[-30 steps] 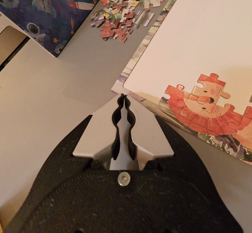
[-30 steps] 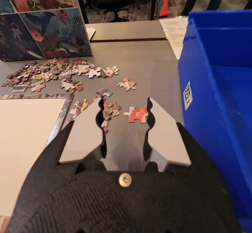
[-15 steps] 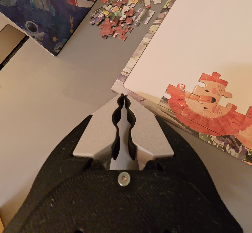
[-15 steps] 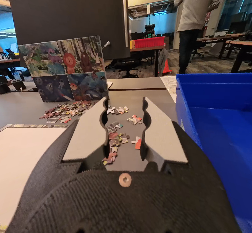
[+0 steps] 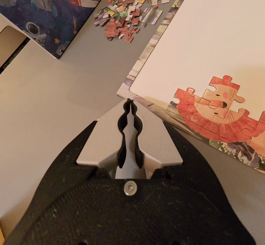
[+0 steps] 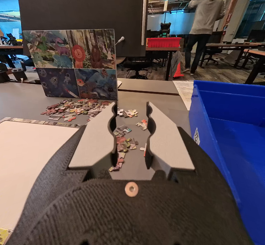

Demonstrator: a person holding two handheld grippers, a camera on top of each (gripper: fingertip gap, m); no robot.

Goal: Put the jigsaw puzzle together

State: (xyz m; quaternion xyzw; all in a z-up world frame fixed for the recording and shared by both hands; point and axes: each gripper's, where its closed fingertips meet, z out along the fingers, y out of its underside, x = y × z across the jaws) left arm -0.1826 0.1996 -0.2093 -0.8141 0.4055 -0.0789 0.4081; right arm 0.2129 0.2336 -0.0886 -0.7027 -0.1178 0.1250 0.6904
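Observation:
The white puzzle board with a patterned frame lies on the grey table. Several joined orange lion pieces sit at its near right edge. My left gripper is shut and empty, its tips at the board's near corner. A heap of loose pieces lies beyond the board. In the right wrist view, my right gripper is open and empty, raised above scattered loose pieces. An orange piece shows partly behind its right finger. The board is at its left.
The picture-covered puzzle box stands upright behind the heap; it also shows in the left wrist view. A blue bin stands close on the right. Papers lie behind it. A person walks far off. There is about 40 cm between the tips of the two grippers.
My right gripper has tilted up from looking down at the table to looking level across it, staying open. My left gripper has hardly moved and stays shut.

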